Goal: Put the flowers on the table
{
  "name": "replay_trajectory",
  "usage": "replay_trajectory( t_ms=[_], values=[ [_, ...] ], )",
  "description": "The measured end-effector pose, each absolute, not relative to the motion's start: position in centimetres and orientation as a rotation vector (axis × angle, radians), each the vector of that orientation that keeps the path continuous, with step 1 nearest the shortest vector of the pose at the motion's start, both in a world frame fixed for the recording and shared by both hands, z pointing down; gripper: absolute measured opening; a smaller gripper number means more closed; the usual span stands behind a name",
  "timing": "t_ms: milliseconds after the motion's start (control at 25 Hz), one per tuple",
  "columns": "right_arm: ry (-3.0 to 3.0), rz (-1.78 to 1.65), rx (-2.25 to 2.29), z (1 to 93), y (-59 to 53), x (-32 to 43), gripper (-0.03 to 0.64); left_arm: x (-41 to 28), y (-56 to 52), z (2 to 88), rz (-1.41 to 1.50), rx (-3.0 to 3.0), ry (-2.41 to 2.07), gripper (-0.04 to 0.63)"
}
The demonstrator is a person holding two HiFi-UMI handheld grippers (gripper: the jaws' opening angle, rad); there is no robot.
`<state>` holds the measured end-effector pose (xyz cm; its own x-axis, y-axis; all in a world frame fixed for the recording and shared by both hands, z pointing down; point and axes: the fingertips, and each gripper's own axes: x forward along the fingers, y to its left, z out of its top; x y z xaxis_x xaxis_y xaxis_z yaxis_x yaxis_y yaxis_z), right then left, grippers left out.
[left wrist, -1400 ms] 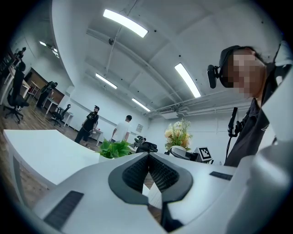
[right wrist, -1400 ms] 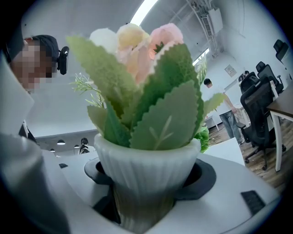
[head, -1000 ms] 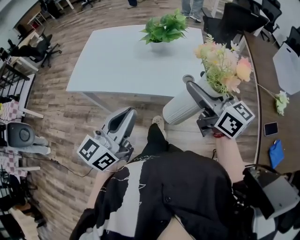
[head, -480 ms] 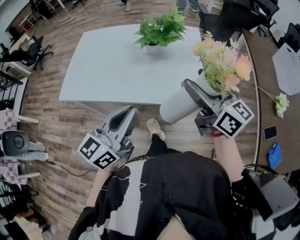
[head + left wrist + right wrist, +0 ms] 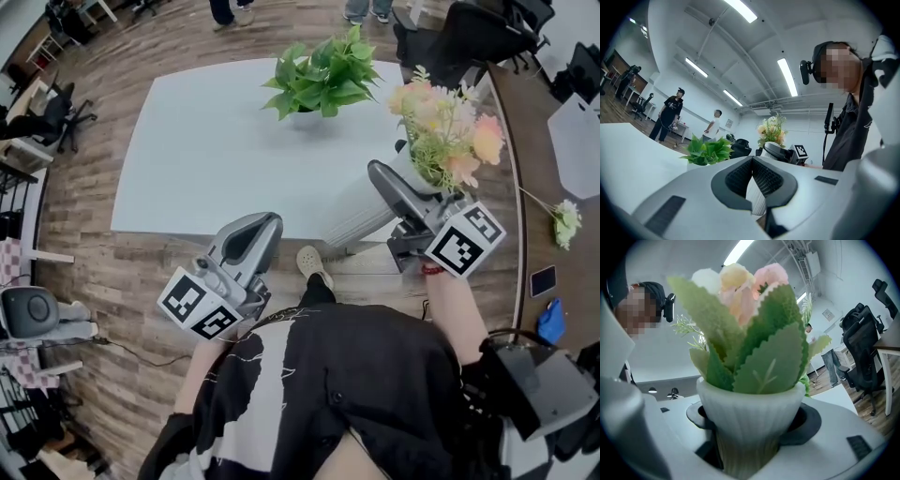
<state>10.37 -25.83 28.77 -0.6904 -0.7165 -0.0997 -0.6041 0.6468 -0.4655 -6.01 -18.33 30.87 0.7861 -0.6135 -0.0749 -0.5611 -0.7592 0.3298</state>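
A white ribbed vase (image 5: 361, 217) of pink and yellow flowers (image 5: 448, 122) is held tilted, its base toward the near edge of the white table (image 5: 197, 141). My right gripper (image 5: 405, 208) is shut on the vase just under its rim. In the right gripper view the vase (image 5: 749, 420) sits between both pads and the flowers (image 5: 750, 333) fill the frame. My left gripper (image 5: 246, 242) hangs lower left over the wooden floor, shut and empty. Its jaws (image 5: 751, 163) meet at the tip in the left gripper view. A green potted plant (image 5: 323, 77) stands on the table's far side.
A brown desk (image 5: 525, 234) runs along the right with a phone (image 5: 542, 279), a blue item (image 5: 551, 323) and a loose flower (image 5: 565, 222). Black office chairs (image 5: 459, 33) stand behind the table. People (image 5: 669, 115) stand at the far end of the room.
The table and green plant have drawn nearer and lower in view. The vase's base now overlaps the table's near edge. Both grippers keep the same hold.
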Motion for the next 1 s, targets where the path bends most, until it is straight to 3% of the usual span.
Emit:
replay_trajectory(
  t_ms=[1000],
  values=[
    [2.523,-0.622,-1.253,35.4,-37.1,10.9,0.354,-4.7,-27.2,37.2,-0.101,2.649,-0.804,0.011]
  ],
)
